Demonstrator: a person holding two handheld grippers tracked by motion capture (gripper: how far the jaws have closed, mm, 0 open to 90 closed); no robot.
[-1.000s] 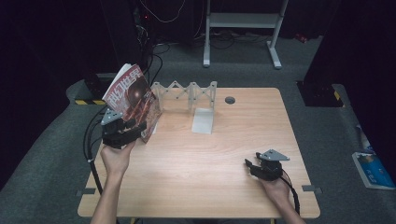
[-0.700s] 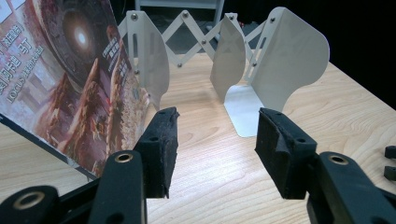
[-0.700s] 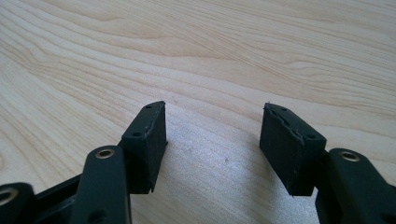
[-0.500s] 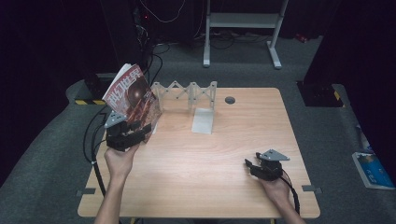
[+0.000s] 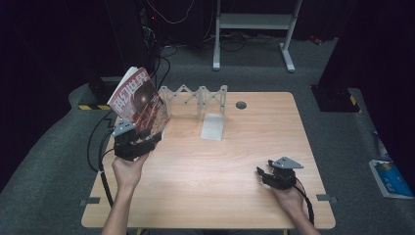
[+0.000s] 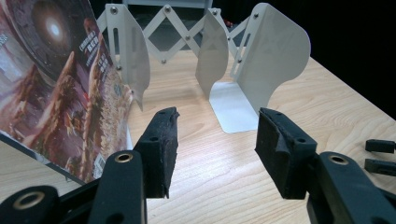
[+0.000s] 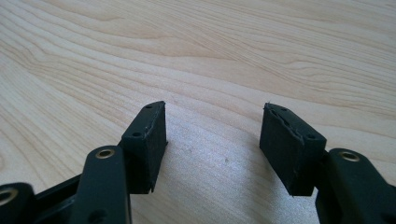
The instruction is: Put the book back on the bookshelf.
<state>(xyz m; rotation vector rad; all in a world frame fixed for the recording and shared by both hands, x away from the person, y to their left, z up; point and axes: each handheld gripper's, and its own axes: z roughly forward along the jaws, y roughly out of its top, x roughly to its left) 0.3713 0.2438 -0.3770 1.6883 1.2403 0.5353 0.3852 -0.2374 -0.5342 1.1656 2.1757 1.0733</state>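
A magazine [image 5: 139,100] with a reddish cover stands tilted at the table's back left, leaning by the left end of a white folding rack [image 5: 195,95]. In the left gripper view the magazine [image 6: 56,79] rises left of the jaws and the rack [image 6: 219,51] stands ahead. My left gripper [image 5: 149,138] sits at the magazine's lower edge, open [image 6: 215,126], with only bare wood between its pads. My right gripper [image 5: 262,171] rests low over the front right of the table, open [image 7: 212,121], holding nothing.
The wooden table [image 5: 220,196] has a round cable hole [image 5: 241,105] at the back. The rack's flat white foot [image 5: 214,128] lies on the wood. Dark carpet surrounds the table, with a blue item [image 5: 391,176] on the floor at right.
My left gripper has edged slightly back toward the person; the magazine keeps its lean. The right gripper has not moved.
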